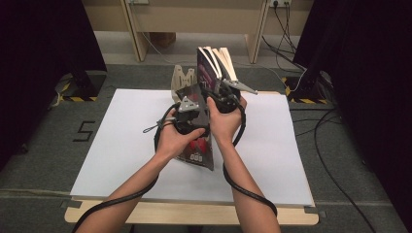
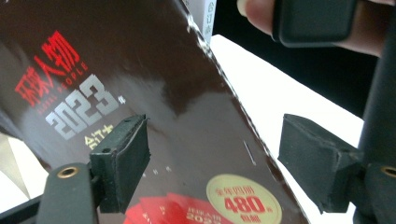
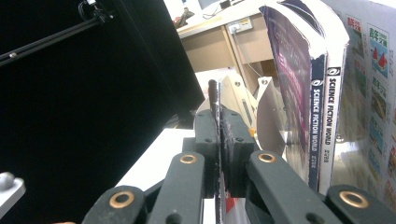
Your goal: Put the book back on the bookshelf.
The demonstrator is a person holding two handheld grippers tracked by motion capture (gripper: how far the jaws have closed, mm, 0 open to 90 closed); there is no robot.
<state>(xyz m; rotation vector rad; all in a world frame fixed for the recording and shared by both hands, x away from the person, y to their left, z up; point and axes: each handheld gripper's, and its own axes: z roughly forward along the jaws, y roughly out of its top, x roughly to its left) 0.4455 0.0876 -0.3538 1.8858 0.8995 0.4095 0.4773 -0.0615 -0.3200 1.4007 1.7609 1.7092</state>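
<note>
1. High view: the person's two hands meet over the middle of the white-topped worktop (image 1: 272, 160). The left tool (image 1: 190, 109) and the right tool (image 1: 224, 97) both sit at a thin, glossy dark-brown magazine with red lettering (image 1: 198, 148), which stands tilted, its lower edge toward the person. Just behind it a few upright paperback books with pale page edges (image 1: 216, 63) lean in a pale wooden slotted rack (image 1: 180, 77).
2. Left gripper view: the left tool (image 2: 212, 163) stands wide, its two black pads apart — the magazine's cover (image 2: 154, 93) lies behind and between them, and neither pad presses on it. The white worktop (image 2: 280, 98) shows beyond the cover's edge.
3. Right gripper view: the right tool (image 3: 219, 140) is clamped tight on the magazine's thin edge (image 3: 213, 95), seen end-on between the pads. Just to its right stand the books (image 3: 317, 112) — the rack (image 3: 243, 100) is behind.
</note>
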